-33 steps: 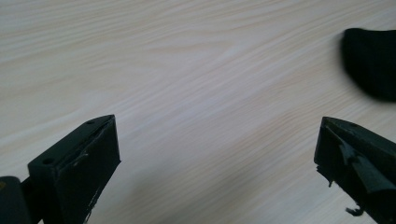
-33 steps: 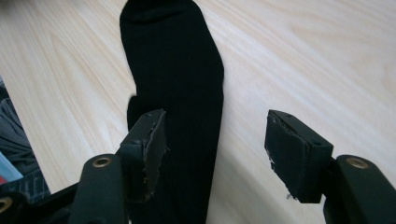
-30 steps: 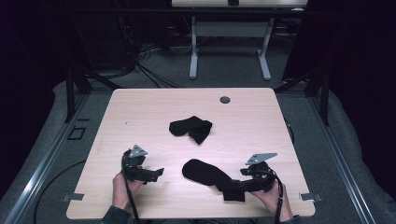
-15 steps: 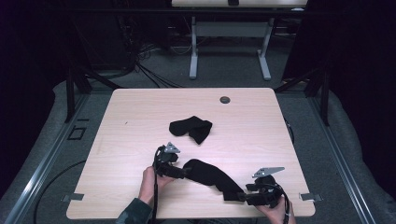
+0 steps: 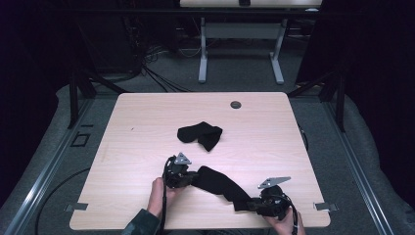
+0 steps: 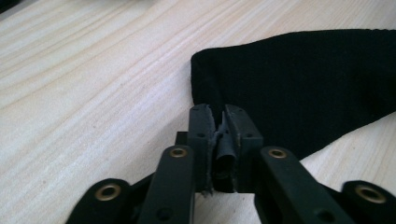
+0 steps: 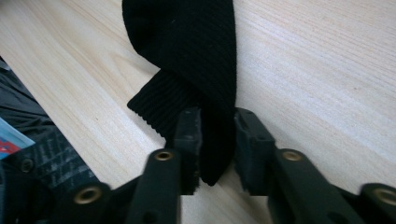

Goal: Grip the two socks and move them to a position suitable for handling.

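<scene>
A long black sock lies stretched slantwise near the table's front edge. My left gripper is shut on its left end; in the left gripper view a thin edge of the sock is pinched between the pads of that gripper. My right gripper is shut on the other end, where a fold of the ribbed sock is pressed between the pads of that gripper. Both pairs of jaws have just been closing onto the cloth. A second black sock lies crumpled at mid-table, away from both grippers.
The wooden table has a small round hole near its far edge. The right gripper sits close to the front edge. Another table's legs and cables stand on the floor beyond.
The left gripper moved right to the near sock's left end and closed on it. The right gripper dropped toward the front edge and closed. The sock now lies stretched out longer between them.
</scene>
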Demonstrator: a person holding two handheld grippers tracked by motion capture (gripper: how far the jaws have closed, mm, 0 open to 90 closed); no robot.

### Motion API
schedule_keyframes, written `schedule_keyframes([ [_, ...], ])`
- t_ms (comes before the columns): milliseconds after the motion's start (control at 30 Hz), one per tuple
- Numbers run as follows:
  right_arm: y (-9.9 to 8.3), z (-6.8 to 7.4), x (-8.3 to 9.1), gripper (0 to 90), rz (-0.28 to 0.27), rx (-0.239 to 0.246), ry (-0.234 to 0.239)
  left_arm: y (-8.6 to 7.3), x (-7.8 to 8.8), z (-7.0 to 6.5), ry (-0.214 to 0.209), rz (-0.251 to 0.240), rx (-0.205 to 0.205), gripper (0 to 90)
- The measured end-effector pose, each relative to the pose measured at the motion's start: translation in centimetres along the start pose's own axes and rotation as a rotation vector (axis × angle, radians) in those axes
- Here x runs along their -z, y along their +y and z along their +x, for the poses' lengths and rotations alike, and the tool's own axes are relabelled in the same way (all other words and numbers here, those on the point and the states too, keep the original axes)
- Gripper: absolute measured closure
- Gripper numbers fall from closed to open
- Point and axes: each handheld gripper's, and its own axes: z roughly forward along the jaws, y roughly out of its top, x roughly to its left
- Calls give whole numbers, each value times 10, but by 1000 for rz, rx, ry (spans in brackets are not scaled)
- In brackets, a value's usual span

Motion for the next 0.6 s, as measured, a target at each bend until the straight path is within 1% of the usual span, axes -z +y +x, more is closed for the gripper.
schedule_keyframes([
  [67, 1, -5, -1, 810, -4, -9, 17, -1, 2, 1, 6, 10, 2, 840],
  [100, 3, -6, -1, 816, -5, -10, 9, -1, 3, 1, 8, 13, 9, 843],
  [133, 5, -6, -2, 824, -6, -11, -1, -1, 4, 1, 11, 14, 11, 844],
  [167, 7, -7, -1, 829, -2, -3, -27, -2, 5, 1, 15, 20, 10, 844],
  [200, 9, -7, -1, 837, -6, -1, -50, -2, 5, 1, 10, 19, 19, 844],
  [267, 16, -9, 1, 848, -3, 31, -110, -3, 7, 2, -1, 25, 29, 846],
  [333, 23, -12, 1, 852, -34, 61, -167, -2, 10, 1, -8, 22, 35, 847],
  [400, 34, -17, 4, 853, -52, 101, -234, 1, 15, -1, -19, 8, 45, 847],
  [433, 40, -17, 6, 853, -61, 132, -280, 3, 18, -2, -28, -6, 54, 848],
  [500, 52, -16, 12, 852, -110, 192, -368, 8, 26, -3, -44, -30, 63, 848],
  [567, 63, -10, 20, 845, -175, 263, -453, 11, 35, -4, -49, -57, 74, 847],
  [600, 66, -6, 24, 843, -207, 301, -485, 12, 39, -4, -47, -70, 76, 847],
])
